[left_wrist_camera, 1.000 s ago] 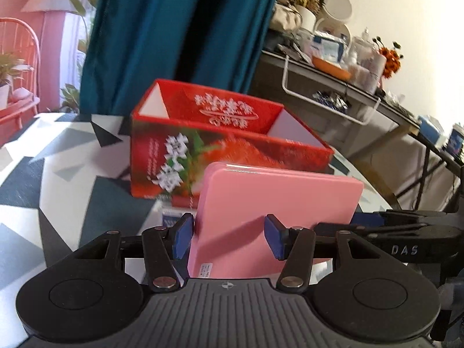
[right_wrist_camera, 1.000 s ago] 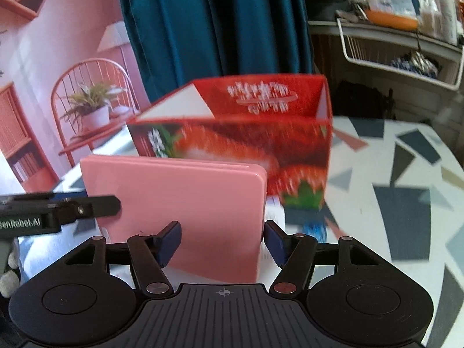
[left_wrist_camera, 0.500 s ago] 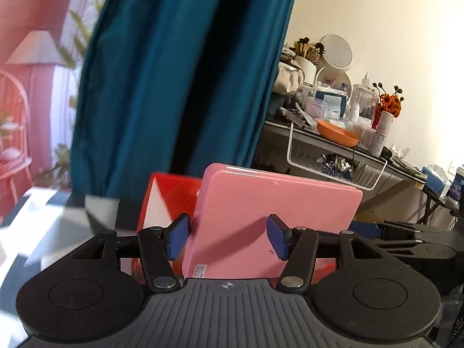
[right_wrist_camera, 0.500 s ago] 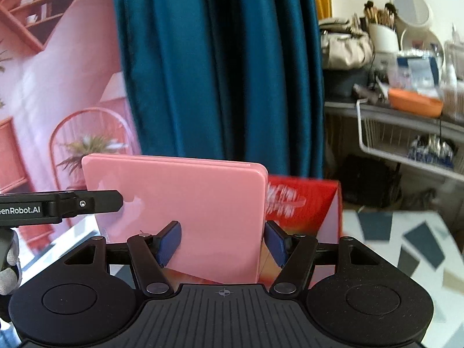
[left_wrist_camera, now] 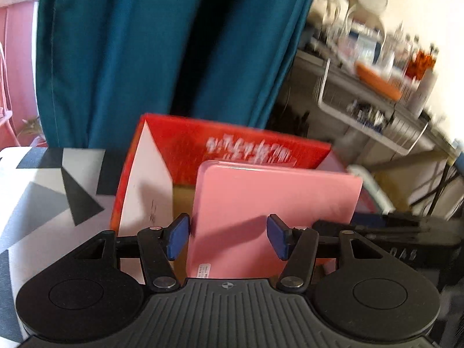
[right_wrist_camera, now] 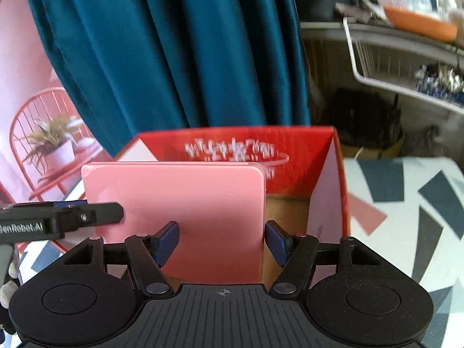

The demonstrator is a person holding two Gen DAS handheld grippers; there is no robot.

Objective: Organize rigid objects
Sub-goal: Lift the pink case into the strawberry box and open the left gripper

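A flat pink case (left_wrist_camera: 275,203) hangs tilted over the open top of a red strawberry-print box (left_wrist_camera: 232,142), carried between both grippers. My left gripper (left_wrist_camera: 227,239) has its left pad at the case's left edge, and its right finger crosses the pink face. My right gripper (right_wrist_camera: 221,243) mirrors this, with its right pad on the right edge of the case (right_wrist_camera: 188,203). The red box (right_wrist_camera: 304,145) shows white inner walls and a brown floor. Each gripper also shows at the side of the other's view. The case's lower edge is hidden.
The box stands on a table (right_wrist_camera: 406,203) with a grey, black and pink triangle pattern. A teal curtain (left_wrist_camera: 145,58) hangs behind it. A cluttered shelf with a wire basket (right_wrist_camera: 391,66) is at the right, and a pink wall picture of a chair (right_wrist_camera: 49,145) at the left.
Both grippers have carried the pink case up from in front of the red box and forward. It now sits above the box's open top, whose inside has come into view.
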